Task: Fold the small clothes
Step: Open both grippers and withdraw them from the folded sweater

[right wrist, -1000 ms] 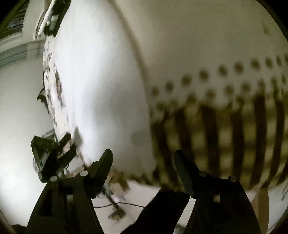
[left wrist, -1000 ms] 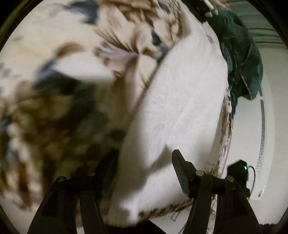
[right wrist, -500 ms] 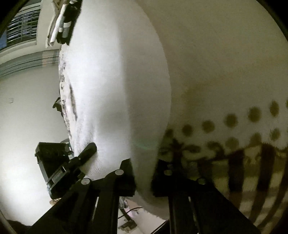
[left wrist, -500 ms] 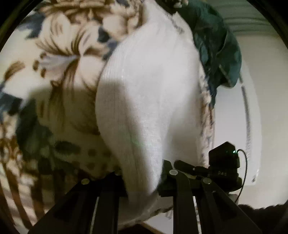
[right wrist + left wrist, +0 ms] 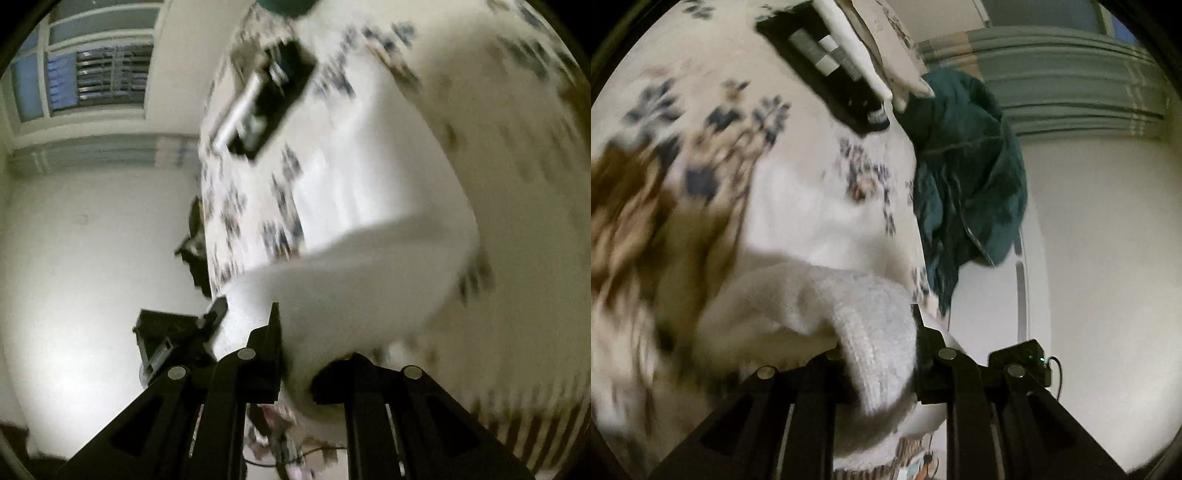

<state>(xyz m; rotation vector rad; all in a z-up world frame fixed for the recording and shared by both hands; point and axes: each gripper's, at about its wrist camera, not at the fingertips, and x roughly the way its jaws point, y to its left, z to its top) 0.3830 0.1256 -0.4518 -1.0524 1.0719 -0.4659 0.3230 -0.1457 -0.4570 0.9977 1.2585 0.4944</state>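
White knitted garment (image 5: 871, 332) is held clamped in the left gripper (image 5: 882, 365) above a floral-patterned bedspread (image 5: 701, 122), with a dark teal jacket (image 5: 967, 166) heaped further right, while its other end (image 5: 362, 295) is pinched in the right gripper (image 5: 295, 373), lifted off the bedspread (image 5: 498, 110).

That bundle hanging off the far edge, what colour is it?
Dark teal bundle, clearest in the left wrist view.

Black angular gripper (image 5: 879, 354) arms, round silver screws
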